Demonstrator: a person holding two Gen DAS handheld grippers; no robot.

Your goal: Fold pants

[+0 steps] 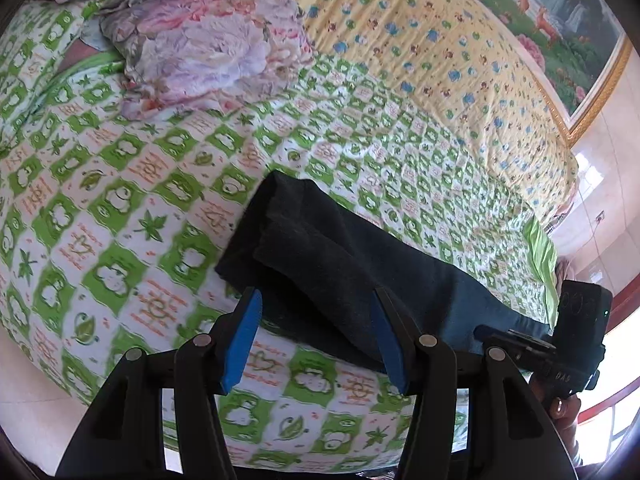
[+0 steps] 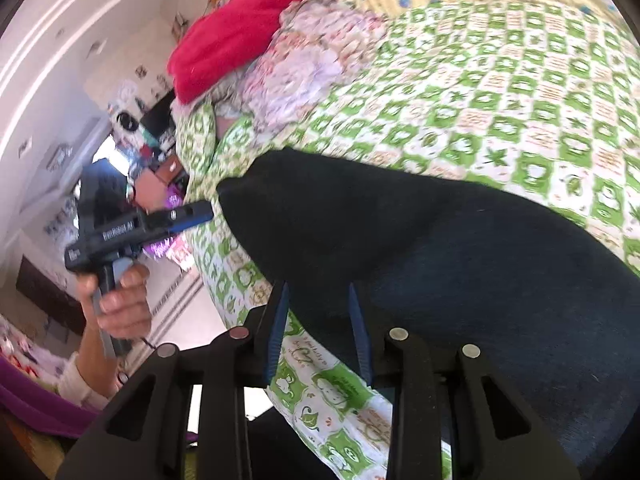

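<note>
Lying along the near edge of the bed [image 1: 132, 184], the dark pants [image 1: 344, 264] look already doubled lengthwise, one leg stacked on the other, with the cuffs pointing away in the left wrist view. So the first fold seems done; what is left, as far as I can judge, is bringing one end over the other to shorten the bundle and then smoothing it flat. The motion blur makes it hard to be sure whether the legs are lined up neatly.

The left hand-held gripper [image 1: 316, 340] hovers over the near side of the pants with its blue pads spread wide; the cloth sits between and just beyond them, but nothing is pinched. The right hand-held gripper [image 2: 320, 332] is likewise spread, its pads straddling the edge where dark fabric meets the green-patterned sheet, close to the cloth without clamping it. From the right wrist view the pants fill the lower right, their far end reaching toward the other gripper held out past the bed's edge.

A crumpled floral quilt [image 1: 208, 52] and a red blanket [image 2: 236, 32] lie well apart, further up the bed.
</note>
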